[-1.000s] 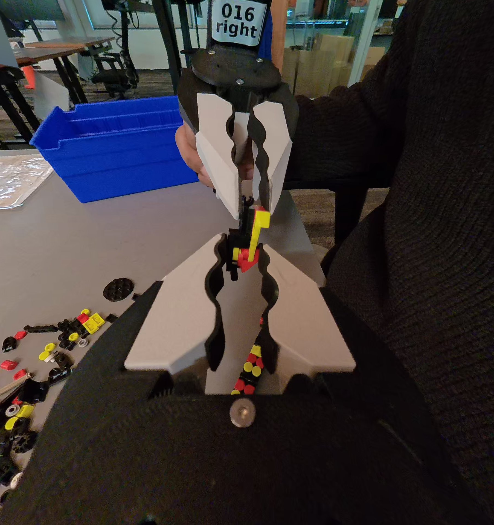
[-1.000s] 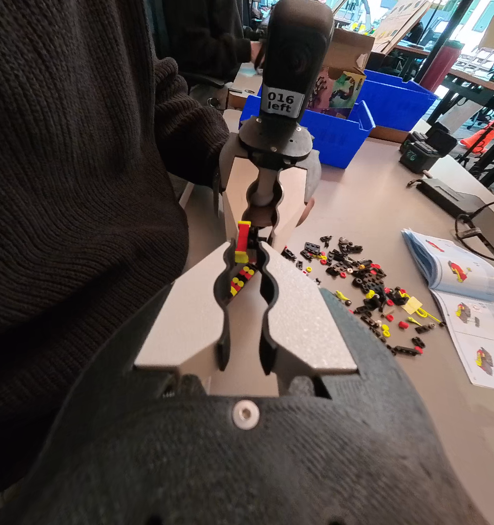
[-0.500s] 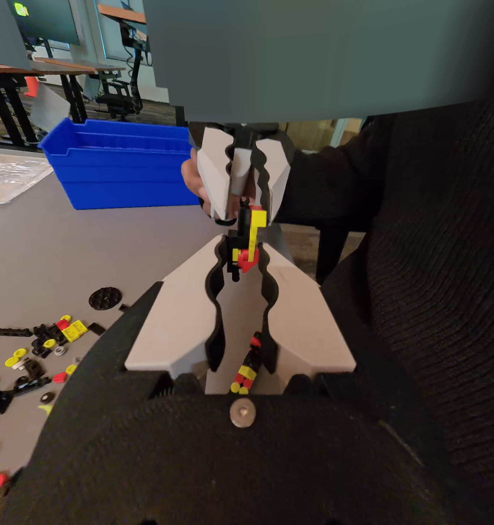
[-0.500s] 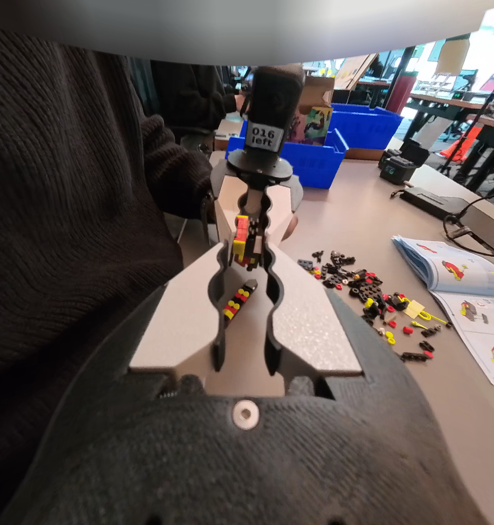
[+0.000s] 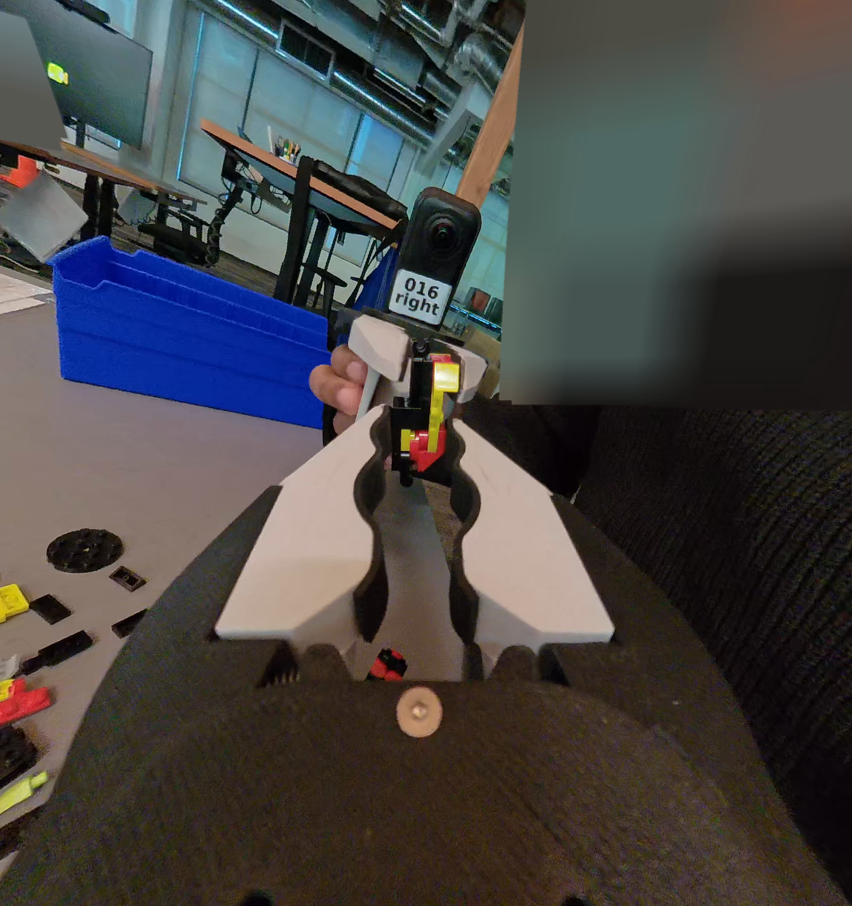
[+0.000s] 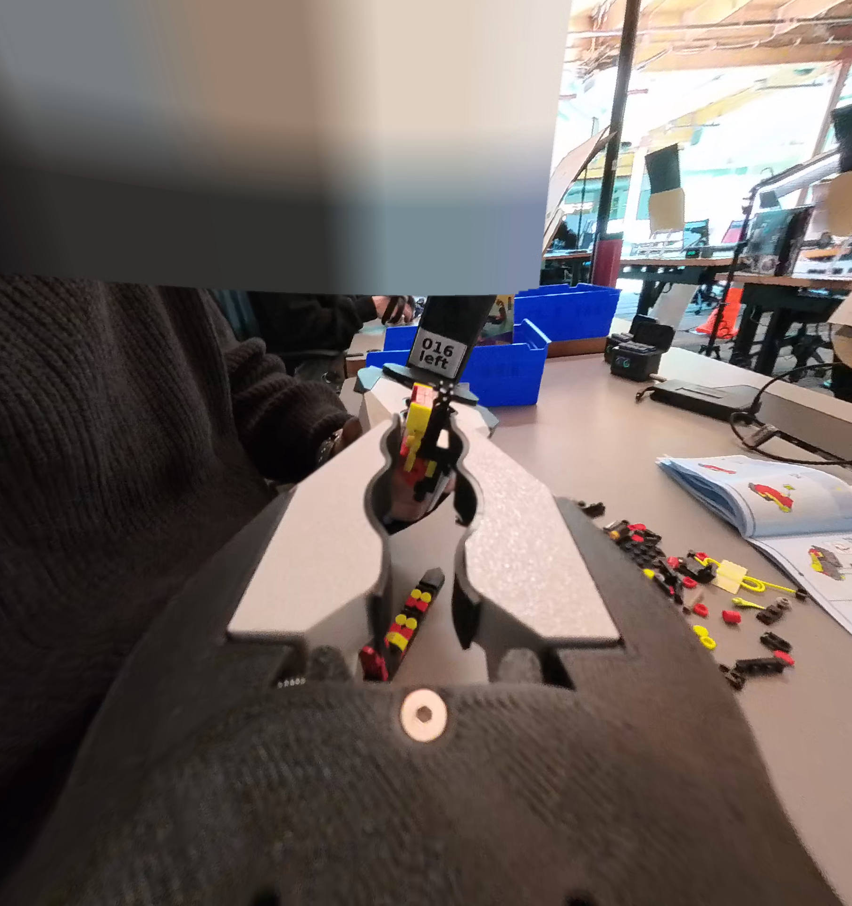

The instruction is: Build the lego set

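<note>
A small black, yellow and red lego assembly is held in the air between my two grippers, which face each other tip to tip. My left gripper is shut on its lower end. My right gripper is shut on the same assembly from the opposite side, and it shows beyond the assembly in the left wrist view. A black strip with red and yellow studs lies on the grey table below the grippers. Loose pieces lie scattered on the table.
An open instruction booklet lies at the right of the table. More loose pieces and a black round plate lie at the left. Blue bins stand farther back. The person's dark sweater is close beside the grippers. My left and right fingertips are right by each other.
Both grippers have risen and tilted upward together with the assembly still held between them. The studded strip on the table now sits lower in both views.
</note>
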The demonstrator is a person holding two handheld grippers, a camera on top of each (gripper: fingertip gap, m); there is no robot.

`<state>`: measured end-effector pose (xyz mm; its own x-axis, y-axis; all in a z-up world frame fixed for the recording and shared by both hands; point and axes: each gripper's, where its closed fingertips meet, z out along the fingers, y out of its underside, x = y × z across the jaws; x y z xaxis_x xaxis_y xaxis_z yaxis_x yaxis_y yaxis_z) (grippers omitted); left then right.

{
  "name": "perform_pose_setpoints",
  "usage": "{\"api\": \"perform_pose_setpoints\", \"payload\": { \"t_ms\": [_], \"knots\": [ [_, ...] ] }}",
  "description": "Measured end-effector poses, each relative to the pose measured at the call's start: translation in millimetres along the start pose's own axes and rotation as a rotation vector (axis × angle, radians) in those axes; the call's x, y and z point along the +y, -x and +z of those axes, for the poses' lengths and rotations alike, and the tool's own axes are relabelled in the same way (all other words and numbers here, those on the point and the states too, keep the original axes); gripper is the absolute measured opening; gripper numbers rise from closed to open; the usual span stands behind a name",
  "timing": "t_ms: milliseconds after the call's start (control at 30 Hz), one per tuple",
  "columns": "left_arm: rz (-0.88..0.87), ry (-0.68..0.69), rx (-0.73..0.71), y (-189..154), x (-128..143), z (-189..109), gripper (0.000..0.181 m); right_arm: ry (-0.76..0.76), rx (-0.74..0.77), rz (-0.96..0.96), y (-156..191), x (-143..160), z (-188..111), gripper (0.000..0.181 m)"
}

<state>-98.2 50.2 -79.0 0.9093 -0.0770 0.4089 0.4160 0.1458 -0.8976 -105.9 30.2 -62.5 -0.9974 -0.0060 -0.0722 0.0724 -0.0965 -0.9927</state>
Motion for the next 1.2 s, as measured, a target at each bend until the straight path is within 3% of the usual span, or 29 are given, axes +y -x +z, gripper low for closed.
{"api": "perform_pose_setpoints", "payload": {
  "t_ms": [367, 500, 733, 1200],
  "knots": [
    [0.034, 0.022, -0.067, 6.8, 3.1, 1.2, 0.019, 0.019, 0.057, -0.002, -5.8, 3.0, 2.7, 0.012],
    [0.074, 0.031, -0.097, 11.1, 0.3, -4.0, 0.029, 0.067, 0.069, -0.024, -9.7, 8.6, -1.1, 0.013],
    [0.106, 0.026, -0.074, 7.1, -4.6, -9.3, 0.013, 0.105, 0.052, -0.055, -8.0, 15.2, -2.7, 0.013],
    [0.097, 0.049, -0.052, 3.0, -1.5, -6.5, 0.012, 0.086, -0.007, -0.016, -2.7, 13.5, -5.1, 0.012]
  ]
}}
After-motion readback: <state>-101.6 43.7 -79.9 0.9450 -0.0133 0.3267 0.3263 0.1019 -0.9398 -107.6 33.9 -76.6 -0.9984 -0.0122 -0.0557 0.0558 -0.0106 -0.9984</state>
